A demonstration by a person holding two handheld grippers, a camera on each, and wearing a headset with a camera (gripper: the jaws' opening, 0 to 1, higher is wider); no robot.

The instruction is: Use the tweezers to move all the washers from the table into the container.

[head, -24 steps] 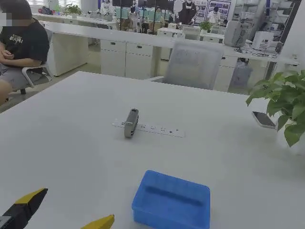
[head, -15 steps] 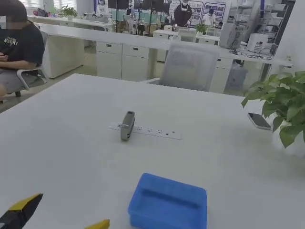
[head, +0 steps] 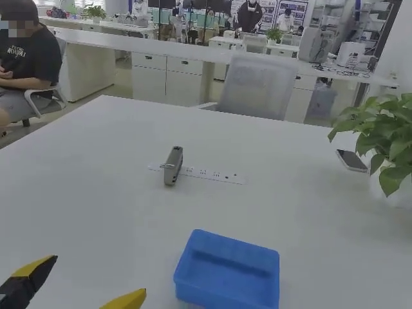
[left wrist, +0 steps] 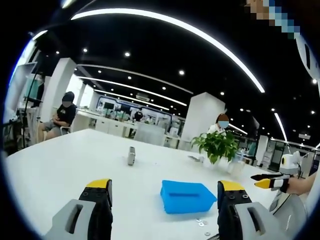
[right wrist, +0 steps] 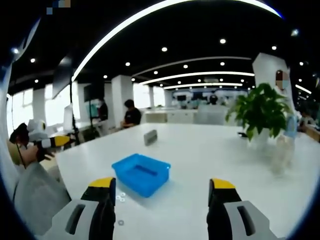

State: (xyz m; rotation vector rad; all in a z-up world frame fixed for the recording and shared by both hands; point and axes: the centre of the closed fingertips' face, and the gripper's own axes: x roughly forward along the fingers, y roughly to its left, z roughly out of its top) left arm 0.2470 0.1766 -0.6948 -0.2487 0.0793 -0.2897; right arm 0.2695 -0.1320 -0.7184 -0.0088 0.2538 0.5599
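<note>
Washers (right wrist: 120, 198) wait on the white table (head: 96, 193), just beside the blue container (head: 226, 270) set within easy reach; left gripper (left wrist: 164, 186) and right gripper (right wrist: 161, 183) hover spread and empty, tweezers not yet picked up.

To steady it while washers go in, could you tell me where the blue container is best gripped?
Probably pinch a side wall of the blue container from above, one jaw inside, one outside: it sits flat and open-topped, with upright walls.
</note>
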